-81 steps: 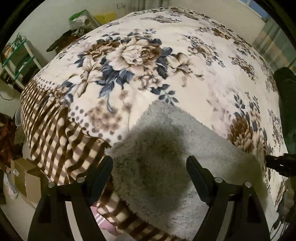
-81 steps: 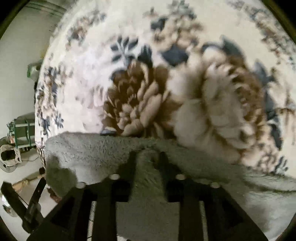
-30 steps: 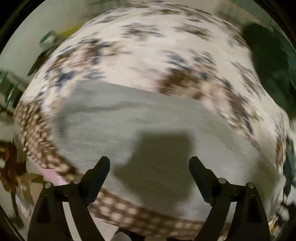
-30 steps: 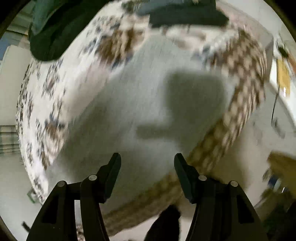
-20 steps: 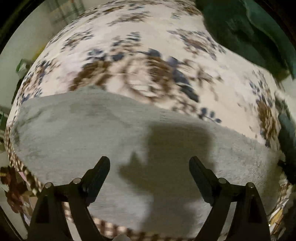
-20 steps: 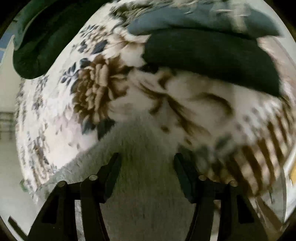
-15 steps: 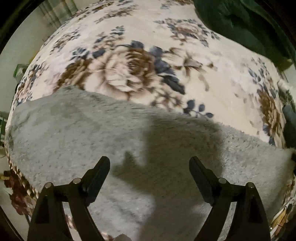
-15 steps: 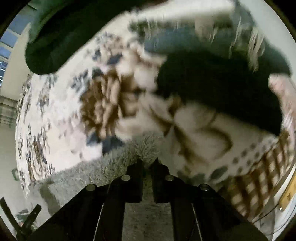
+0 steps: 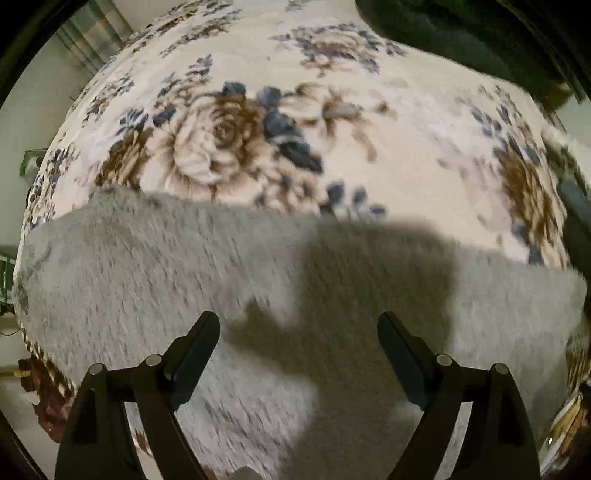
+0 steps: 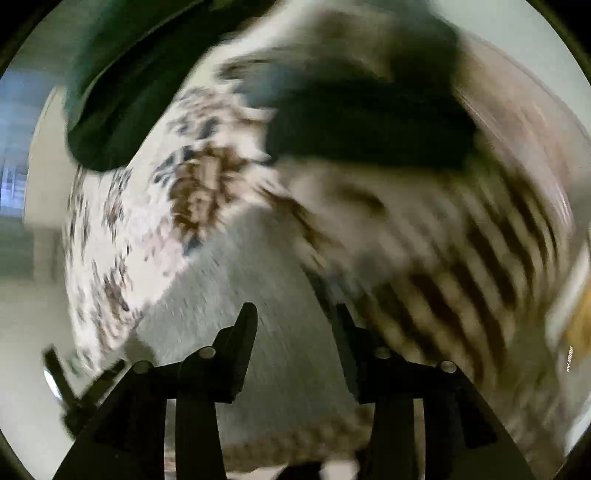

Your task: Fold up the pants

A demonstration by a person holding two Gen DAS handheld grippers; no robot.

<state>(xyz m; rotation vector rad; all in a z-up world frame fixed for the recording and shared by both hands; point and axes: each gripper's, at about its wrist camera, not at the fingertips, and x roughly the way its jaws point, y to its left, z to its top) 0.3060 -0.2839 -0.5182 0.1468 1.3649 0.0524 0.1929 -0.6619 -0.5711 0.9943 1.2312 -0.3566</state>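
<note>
Grey fluffy fleece pants [image 9: 155, 280] fill the lower frame on the floral cream bed blanket [image 9: 406, 122], beneath the released, spread left gripper [image 9: 298, 332] and right gripper [image 10: 293, 325].

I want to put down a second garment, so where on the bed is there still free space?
The floral blanket is bare beyond the far edge of the grey fleece pants, up to the dark green bundle at the top right. The near strip is taken by the pants. On the right, dark folded clothes crowd the striped border.

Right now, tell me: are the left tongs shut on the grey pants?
No: the left tongs are spread wide, hovering over the grey pants with nothing between them.
</note>
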